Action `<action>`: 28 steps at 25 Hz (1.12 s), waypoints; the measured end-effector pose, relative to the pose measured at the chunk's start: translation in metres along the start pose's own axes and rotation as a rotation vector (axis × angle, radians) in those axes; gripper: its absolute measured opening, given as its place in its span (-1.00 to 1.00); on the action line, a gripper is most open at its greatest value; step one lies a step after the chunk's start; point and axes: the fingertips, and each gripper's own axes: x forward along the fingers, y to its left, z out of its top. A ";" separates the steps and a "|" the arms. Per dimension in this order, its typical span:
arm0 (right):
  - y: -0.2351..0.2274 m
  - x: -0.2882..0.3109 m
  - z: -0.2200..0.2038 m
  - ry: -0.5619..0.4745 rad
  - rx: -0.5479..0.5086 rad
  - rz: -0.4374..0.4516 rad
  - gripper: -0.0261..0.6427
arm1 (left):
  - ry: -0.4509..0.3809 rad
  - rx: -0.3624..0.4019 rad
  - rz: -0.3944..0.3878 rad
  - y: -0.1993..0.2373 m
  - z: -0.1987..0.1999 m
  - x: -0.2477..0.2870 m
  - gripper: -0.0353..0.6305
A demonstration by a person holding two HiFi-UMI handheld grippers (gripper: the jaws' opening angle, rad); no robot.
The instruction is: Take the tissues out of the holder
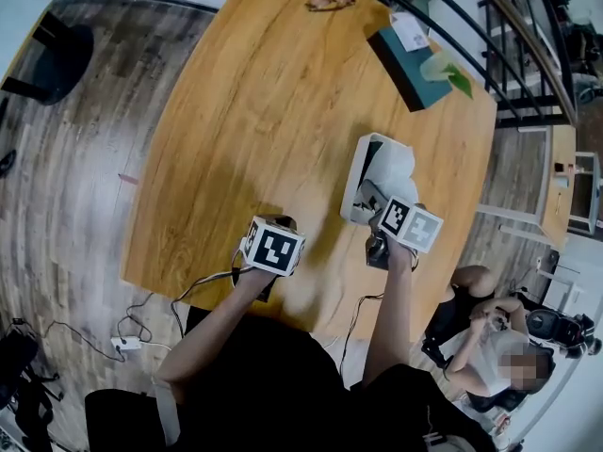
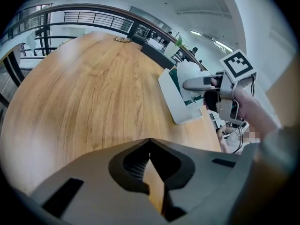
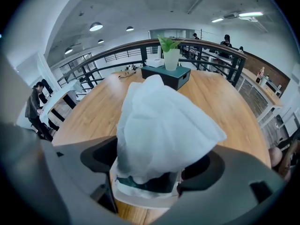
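Observation:
A white tissue holder (image 1: 358, 172) lies on the wooden table (image 1: 264, 111), with a crumpled white tissue (image 1: 393, 166) sticking out of its top. My right gripper (image 1: 379, 213) is at the holder's near end. In the right gripper view its jaws (image 3: 157, 167) stand wide open on either side of the tissue (image 3: 161, 125) and the holder (image 3: 140, 197), not pressing on them. My left gripper (image 1: 270, 238) hovers near the table's front edge, left of the holder and apart from it. Its jaws (image 2: 150, 142) are shut with nothing between them. The left gripper view shows the holder (image 2: 174, 106) from the side.
A dark teal box (image 1: 410, 69) with a cup holding a green plant (image 3: 169, 55) stands at the table's far right. A pair of glasses (image 1: 330, 3) lies at the far edge. A seated person (image 1: 490, 347) is at the lower right; cables (image 1: 122, 342) lie on the floor at the left.

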 end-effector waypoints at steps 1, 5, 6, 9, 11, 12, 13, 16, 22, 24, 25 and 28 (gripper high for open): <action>-0.001 0.003 0.000 0.010 0.005 0.004 0.32 | 0.003 -0.003 -0.001 0.000 0.000 0.001 -0.87; -0.004 0.018 -0.002 0.054 -0.002 0.002 0.32 | 0.010 -0.016 -0.005 0.002 0.001 0.006 -0.87; -0.004 0.020 -0.003 0.063 -0.001 0.004 0.32 | 0.010 -0.018 -0.006 0.002 0.002 0.007 -0.87; -0.004 0.025 -0.003 0.079 0.037 0.029 0.32 | 0.009 -0.026 -0.010 0.003 0.003 0.008 -0.87; -0.005 0.027 -0.003 0.090 0.063 0.045 0.31 | 0.006 -0.027 -0.004 0.006 0.005 0.007 -0.87; -0.006 0.028 -0.004 0.097 0.068 0.046 0.31 | 0.006 -0.027 -0.002 0.007 0.006 0.007 -0.87; -0.008 0.029 -0.004 0.105 0.069 0.045 0.31 | 0.007 -0.029 -0.004 0.006 0.006 0.007 -0.87; -0.009 0.031 -0.006 0.125 0.066 0.055 0.31 | 0.010 -0.030 -0.003 0.008 0.006 0.009 -0.87; -0.008 0.034 -0.008 0.151 0.056 0.070 0.27 | 0.015 -0.035 -0.011 0.006 0.004 0.012 -0.87; -0.008 0.034 -0.009 0.156 0.046 0.063 0.24 | 0.018 -0.039 -0.014 0.005 0.002 0.012 -0.87; -0.008 0.033 -0.009 0.156 0.043 0.060 0.22 | 0.018 -0.039 -0.013 0.005 0.002 0.012 -0.87; -0.008 0.032 -0.010 0.156 0.042 0.055 0.16 | 0.017 -0.040 -0.009 0.007 0.000 0.012 -0.87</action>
